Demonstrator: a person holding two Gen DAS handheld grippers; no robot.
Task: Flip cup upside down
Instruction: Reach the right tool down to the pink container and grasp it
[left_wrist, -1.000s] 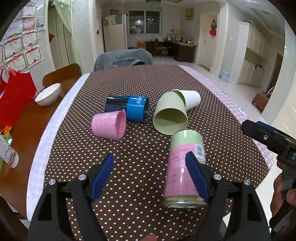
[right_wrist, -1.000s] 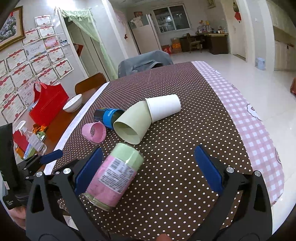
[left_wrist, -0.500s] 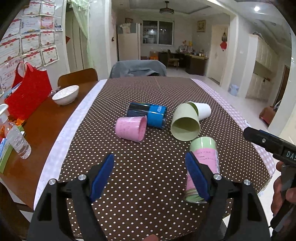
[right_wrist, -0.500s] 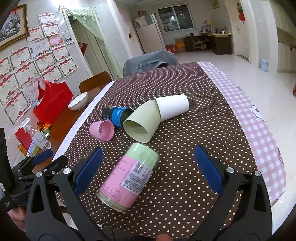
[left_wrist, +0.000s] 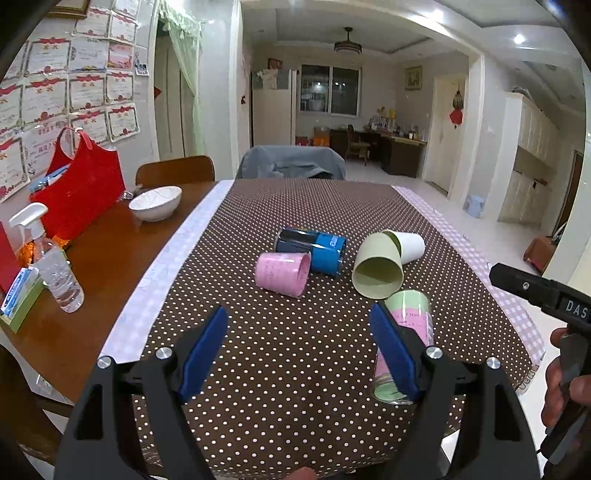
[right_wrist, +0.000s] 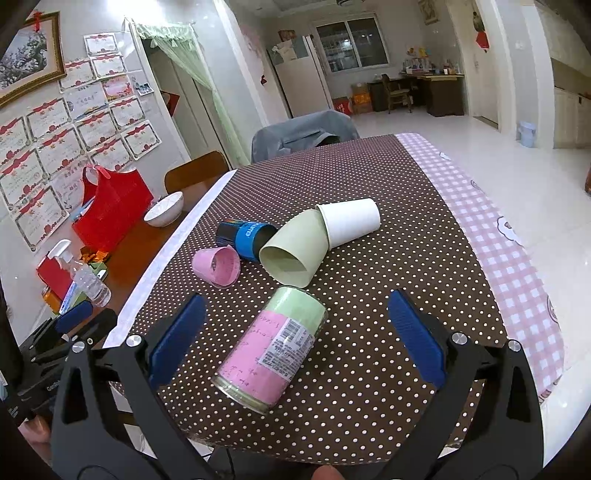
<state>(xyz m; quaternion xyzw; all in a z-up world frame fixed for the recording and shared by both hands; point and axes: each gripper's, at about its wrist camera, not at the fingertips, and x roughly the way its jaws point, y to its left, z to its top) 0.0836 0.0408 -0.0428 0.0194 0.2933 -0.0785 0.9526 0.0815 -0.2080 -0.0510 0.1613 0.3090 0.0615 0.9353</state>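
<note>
Left wrist view gives me my left gripper (left_wrist: 298, 354) low in the frame, fingers spread wide with nothing between them. Behind its right pad (left_wrist: 393, 350) lies the pink-and-green cup (left_wrist: 410, 325), on its side on the dotted tablecloth (left_wrist: 295, 206). Further up, mid-frame, I see a pink cup (left_wrist: 282, 272), a blue cup (left_wrist: 316, 248), a pale green cup (left_wrist: 376, 267) and a white cup (left_wrist: 408, 245), all tipped over and bunched together. A white bowl (left_wrist: 155, 203) and a red bag (left_wrist: 79, 195) sit at the left.

On the right wrist view, my right gripper (right_wrist: 295, 341) is also wide open and empty, and the pink-and-green cup (right_wrist: 271, 349) lies slanted between its fingers, touching neither, its mouth toward the lower edge of the frame.
</note>
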